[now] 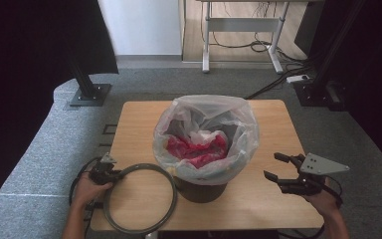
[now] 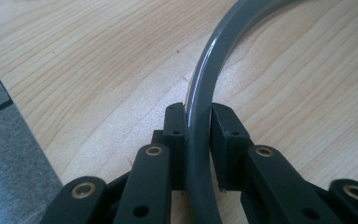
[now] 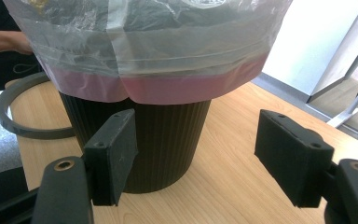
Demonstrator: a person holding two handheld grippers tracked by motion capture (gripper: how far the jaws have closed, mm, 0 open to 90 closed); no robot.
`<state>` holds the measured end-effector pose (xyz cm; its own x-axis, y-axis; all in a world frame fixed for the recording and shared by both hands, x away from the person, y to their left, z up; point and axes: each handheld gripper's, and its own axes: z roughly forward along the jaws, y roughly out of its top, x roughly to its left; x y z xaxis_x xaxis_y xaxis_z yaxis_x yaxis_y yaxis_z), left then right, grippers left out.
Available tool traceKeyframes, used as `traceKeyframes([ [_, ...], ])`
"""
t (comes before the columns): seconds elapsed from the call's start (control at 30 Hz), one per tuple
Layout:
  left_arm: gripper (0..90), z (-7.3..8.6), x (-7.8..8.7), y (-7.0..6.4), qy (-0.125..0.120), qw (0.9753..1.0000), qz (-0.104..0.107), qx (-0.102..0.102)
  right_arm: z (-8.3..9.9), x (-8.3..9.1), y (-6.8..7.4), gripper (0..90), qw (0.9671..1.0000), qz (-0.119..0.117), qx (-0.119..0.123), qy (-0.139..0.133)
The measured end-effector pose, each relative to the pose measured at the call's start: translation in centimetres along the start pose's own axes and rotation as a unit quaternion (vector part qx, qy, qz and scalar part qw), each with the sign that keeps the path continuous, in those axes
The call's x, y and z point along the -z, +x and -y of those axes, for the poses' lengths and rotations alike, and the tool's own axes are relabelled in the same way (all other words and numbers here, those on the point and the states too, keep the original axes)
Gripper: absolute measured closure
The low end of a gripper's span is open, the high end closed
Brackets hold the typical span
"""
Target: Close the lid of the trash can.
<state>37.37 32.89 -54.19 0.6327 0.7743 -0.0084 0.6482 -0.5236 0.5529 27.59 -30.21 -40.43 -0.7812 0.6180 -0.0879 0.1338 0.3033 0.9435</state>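
The left claw [image 2: 198, 140] is pinching the grey retaining ring [image 1: 140, 197], lying on the desk [image 1: 258, 199] beside the lined bin [image 1: 201, 186], while the right claw [image 1: 280, 174] is waiting wide open, empty; the thin ring is likely slipping sideways if lifted off-centre.

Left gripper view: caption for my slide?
Left gripper fingers shut on the grey ring above the wooden table.

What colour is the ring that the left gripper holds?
The ring is dark grey and glossy; the left gripper view shows it best.
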Motion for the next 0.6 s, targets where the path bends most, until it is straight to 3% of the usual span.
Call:
traceKeyframes([
  [0.17, 78.6, 0.2, 0.4, 0.2, 0.013, 0.9997, 0.02, -0.002, 0.0, 0.1, 0.0, 29.4, 1.0, 0.002, -0.001, -0.001],
  [0.6, 78.8, 0.1, 2.9, 0.4, -0.015, 0.999, 0.042, -0.004, 0.4, -0.1, -0.1, 29.4, 1.0, 0.002, -0.006, -0.001],
])
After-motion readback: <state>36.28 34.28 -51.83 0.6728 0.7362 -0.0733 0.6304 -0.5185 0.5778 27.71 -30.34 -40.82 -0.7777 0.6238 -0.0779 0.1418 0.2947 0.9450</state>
